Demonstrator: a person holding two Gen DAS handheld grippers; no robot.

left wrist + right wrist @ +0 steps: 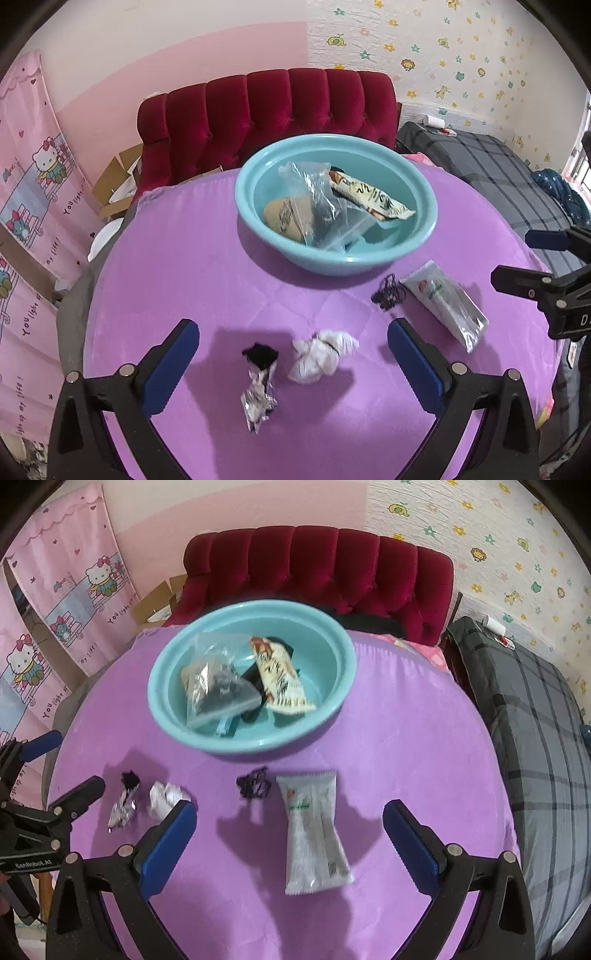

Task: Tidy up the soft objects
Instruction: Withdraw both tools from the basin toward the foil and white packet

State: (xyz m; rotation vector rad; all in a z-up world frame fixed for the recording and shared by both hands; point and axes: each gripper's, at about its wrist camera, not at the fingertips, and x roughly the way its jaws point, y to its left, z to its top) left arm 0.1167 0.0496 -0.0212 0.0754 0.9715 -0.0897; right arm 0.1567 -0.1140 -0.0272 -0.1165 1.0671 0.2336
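A light blue bowl sits at the far side of a purple-covered table and holds a clear plastic bag, a beige soft item and a printed snack packet. My left gripper is open above a crumpled white tissue and a crumpled silver wrapper. My right gripper is open above a white-green sachet; a black tangled hair tie lies near it.
A red tufted headboard stands behind the table. A bed with a grey plaid blanket lies to the right. Pink cartoon curtains hang at the left. Cardboard boxes sit by the headboard.
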